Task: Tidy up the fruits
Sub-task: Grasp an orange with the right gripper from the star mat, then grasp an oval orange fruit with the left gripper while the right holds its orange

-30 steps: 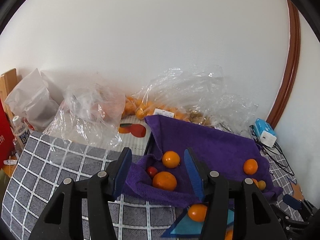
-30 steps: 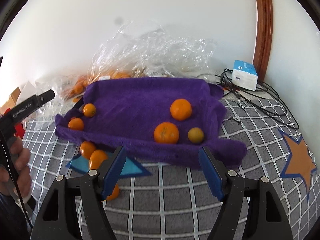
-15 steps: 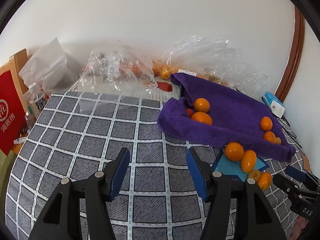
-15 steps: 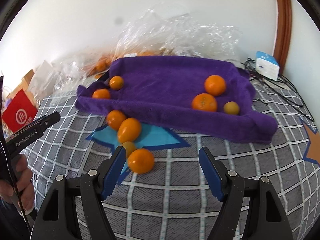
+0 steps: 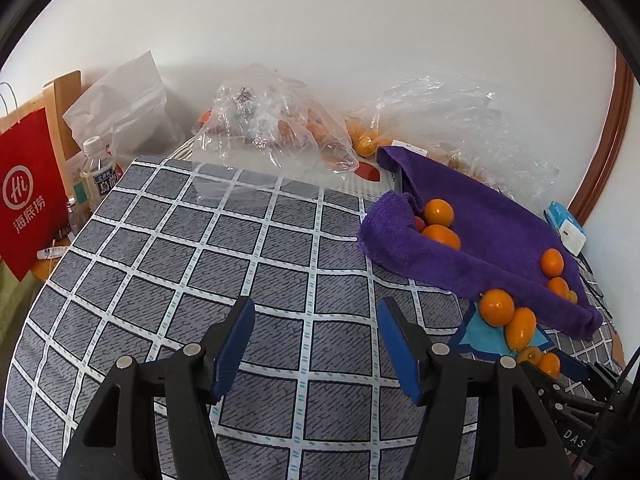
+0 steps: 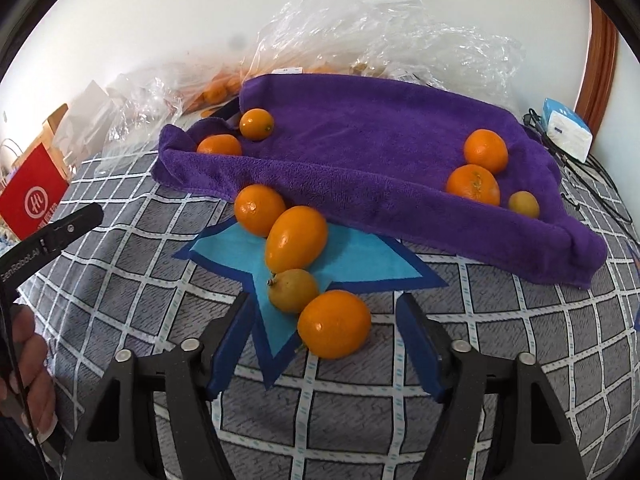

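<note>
Orange skin: the nearest orange (image 6: 334, 324) looks smooth and glossy, round to slightly oval, so I judge it light, firm and prone to roll or slip.
Where it lies: on the checked surface (image 6: 500, 320), at the near tip of a blue star patch (image 6: 360, 256), touching a smaller yellowish fruit (image 6: 293, 290) just beyond it.
Row of fruit: an oval orange (image 6: 296, 238) and a round one (image 6: 259, 209) continue the line toward the purple towel (image 6: 380, 152), which carries five more fruits at its left and right ends.
Right tongs (image 6: 326, 344): blue pads wide apart, empty, with the nearest orange sitting just ahead, between the tips.
Left tongs (image 5: 316, 344): also apart and empty, over bare checked surface, well left of the fruit.
Where to hold: across the widest part, pads on opposite sides, low enough that it cannot squirt upward.
Pressure: gentle, I judge; the peel bruises and the flesh gives.
Risk: closing may nudge the touching yellowish fruit and set the row rolling.
</note>
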`<state>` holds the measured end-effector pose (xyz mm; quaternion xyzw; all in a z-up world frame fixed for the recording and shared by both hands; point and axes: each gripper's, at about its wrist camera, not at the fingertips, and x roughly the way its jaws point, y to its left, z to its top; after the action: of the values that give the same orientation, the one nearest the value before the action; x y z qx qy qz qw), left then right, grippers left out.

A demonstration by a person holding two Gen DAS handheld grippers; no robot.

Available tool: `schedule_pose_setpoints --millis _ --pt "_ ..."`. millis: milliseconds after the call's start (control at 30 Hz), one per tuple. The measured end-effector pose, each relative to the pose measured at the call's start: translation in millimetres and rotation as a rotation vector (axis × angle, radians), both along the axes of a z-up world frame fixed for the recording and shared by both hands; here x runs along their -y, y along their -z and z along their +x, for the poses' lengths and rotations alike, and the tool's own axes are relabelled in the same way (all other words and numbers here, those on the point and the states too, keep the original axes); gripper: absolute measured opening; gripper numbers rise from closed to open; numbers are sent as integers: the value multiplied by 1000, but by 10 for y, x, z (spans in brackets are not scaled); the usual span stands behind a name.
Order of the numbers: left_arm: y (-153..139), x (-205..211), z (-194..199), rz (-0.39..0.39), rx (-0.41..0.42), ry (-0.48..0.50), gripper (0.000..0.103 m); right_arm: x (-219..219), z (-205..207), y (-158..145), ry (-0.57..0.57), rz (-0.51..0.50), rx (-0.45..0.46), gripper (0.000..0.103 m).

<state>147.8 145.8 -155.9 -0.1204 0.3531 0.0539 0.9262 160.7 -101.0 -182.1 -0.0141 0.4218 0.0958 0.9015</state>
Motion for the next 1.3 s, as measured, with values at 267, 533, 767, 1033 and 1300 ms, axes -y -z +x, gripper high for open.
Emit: schedule_pose_setpoints --millis 267,533,767,1033,1300 --pt "1 20 -5 11 2 8 61 61 15 -32 28 -10 35 33" --pt "-1 97 -4 31 1 39 61 283 -48 -57 59 10 33 33" --pt "13 97 3 26 -5 44 61 316 -161 15 49 -45 8 38" --pt "24 167 -25 17 -8 87 61 344 -239 -5 69 -45 29 34" --pt "100 275 21 5 -69 118 61 498 -295 -82 93 -25 36 34"
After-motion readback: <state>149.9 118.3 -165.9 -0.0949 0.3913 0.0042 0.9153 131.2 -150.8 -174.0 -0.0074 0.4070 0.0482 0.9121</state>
